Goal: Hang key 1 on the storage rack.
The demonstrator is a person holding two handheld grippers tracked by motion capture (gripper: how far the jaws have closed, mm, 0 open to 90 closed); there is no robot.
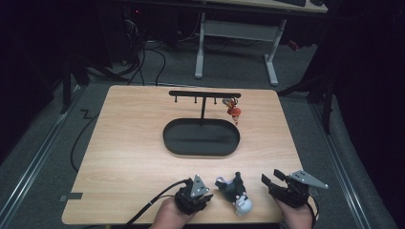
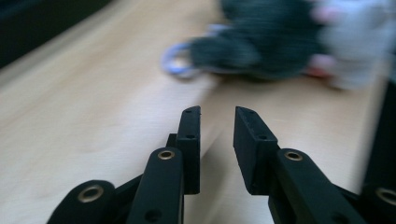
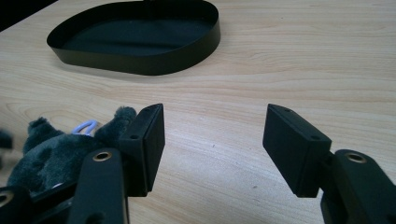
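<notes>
The plush keychain (image 1: 236,192) lies at the worktop's (image 1: 133,157) near edge between both grippers. The left gripper (image 1: 206,196), narrowly parted and empty, approaches it; the right gripper (image 1: 268,182) waits wide. Next: pinch its ring for the far hook stand (image 1: 204,95).

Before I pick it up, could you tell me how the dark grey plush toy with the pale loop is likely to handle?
The dark grey plush toy looks furry and soft, so probably light and floppy, squashing under the jaws. Lying flat on the wooden table, it seems unlikely to roll; its pale loop may dangle.
</notes>
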